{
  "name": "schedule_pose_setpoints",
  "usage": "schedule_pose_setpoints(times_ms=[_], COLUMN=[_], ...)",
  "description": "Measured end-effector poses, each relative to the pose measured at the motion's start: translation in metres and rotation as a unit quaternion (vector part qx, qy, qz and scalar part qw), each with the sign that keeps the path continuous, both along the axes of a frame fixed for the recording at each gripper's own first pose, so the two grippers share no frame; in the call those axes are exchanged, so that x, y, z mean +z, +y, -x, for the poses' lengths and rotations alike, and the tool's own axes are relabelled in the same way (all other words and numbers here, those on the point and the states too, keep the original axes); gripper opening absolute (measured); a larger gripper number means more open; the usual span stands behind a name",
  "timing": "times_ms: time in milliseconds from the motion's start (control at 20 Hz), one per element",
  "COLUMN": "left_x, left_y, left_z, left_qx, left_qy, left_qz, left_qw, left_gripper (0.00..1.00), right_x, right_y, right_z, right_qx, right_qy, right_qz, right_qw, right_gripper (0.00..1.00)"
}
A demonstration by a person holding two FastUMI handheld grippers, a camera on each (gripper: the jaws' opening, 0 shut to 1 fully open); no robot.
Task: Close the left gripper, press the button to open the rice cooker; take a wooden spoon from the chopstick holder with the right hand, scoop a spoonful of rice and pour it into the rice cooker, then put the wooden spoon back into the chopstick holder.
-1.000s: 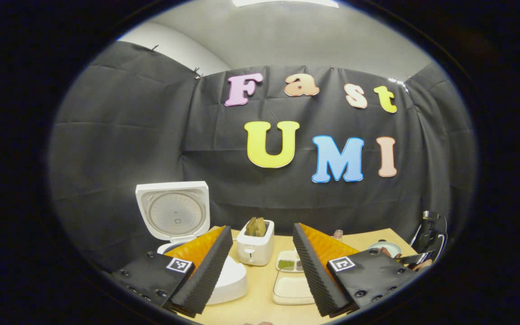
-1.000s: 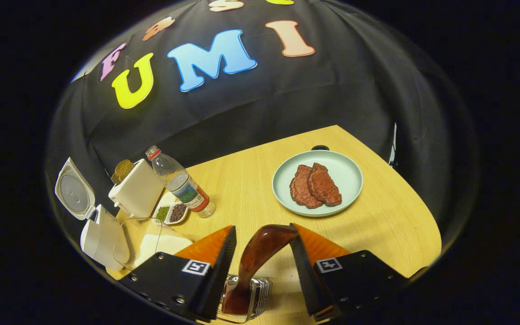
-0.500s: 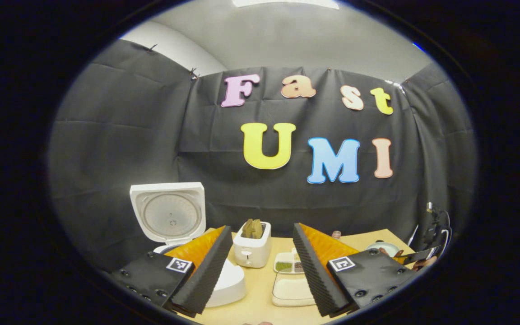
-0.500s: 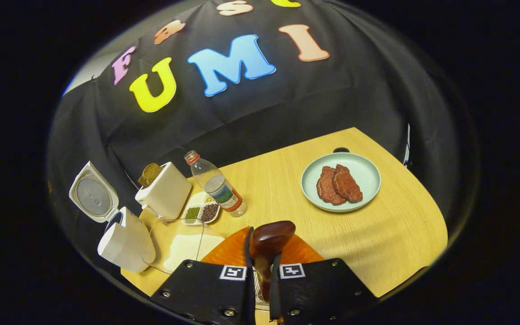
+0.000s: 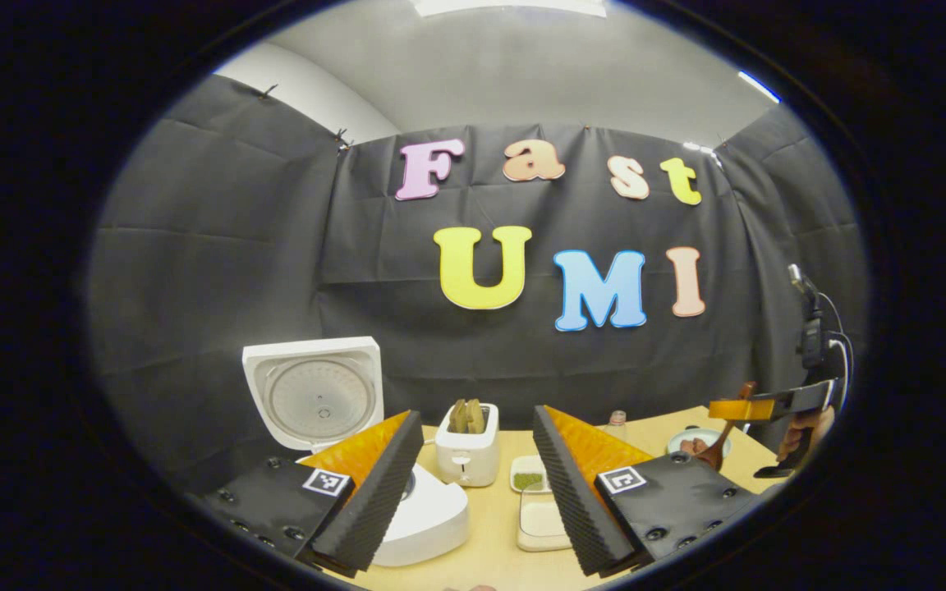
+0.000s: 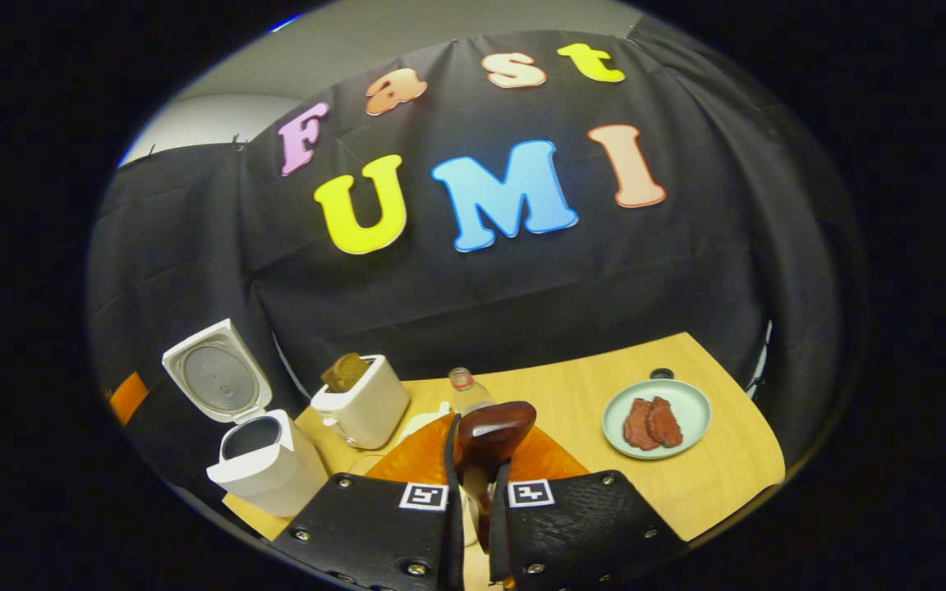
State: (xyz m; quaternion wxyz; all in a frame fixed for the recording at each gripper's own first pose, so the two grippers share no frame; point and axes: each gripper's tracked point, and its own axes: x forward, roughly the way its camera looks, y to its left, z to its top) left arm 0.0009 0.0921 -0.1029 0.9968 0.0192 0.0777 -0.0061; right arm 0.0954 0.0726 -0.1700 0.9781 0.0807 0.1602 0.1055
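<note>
- Right gripper view showed the spoon (image 6: 485, 435) clamped between the right gripper's (image 6: 475, 492) two fingers, its handle end poking up above them, raised over the table (image 6: 711, 484).
- Cooker (image 6: 264, 460) stood at the table's left end, lid up, with the toaster (image 6: 362, 406) beside it.
- Bottle (image 6: 465, 390) stood just behind the spoon; plate (image 6: 682, 402) of meat lay to the right.
- Left gripper (image 5: 473, 484) hung with its fingers spread wide, grasping nothing, near the cooker (image 5: 424, 513).

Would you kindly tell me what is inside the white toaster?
Brown bread slices stick up from the toaster's top slots; their lower parts are hidden inside its body.
</note>
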Motion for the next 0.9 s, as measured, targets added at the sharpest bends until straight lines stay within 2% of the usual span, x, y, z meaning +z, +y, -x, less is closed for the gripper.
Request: schedule_pose_setpoints(times_ms=[100,250,550,700,900], left_x=[-0.001,-0.005,-0.008,-0.025,-0.049], left_y=[0.012,0.015,0.039,0.053,0.067], left_z=[0.002,0.003,0.004,0.009,0.018], left_qx=[0.009,0.002,0.001,0.007,0.011], left_qy=[-0.006,-0.003,0.002,0.018,0.047], left_qz=[-0.02,-0.008,-0.003,0.001,-0.012], left_qw=[1.0,1.0,1.0,1.0,0.999], left_gripper=[0.94,0.94,0.95,0.94,0.94], right_x=[-0.008,-0.036,-0.101,-0.133,-0.155], right_y=[0.035,0.071,0.088,0.103,0.125], right_z=[-0.013,-0.031,-0.061,-0.072,-0.066], right_qx=[0.031,0.052,0.04,0.056,0.066], right_qy=[-0.003,0.012,0.036,0.04,0.064], right_qz=[0.008,0.021,0.084,0.125,0.097], right_qw=[0.999,0.998,0.995,0.99,0.991], right_gripper=[0.12,0.12,0.12,0.12,0.13])
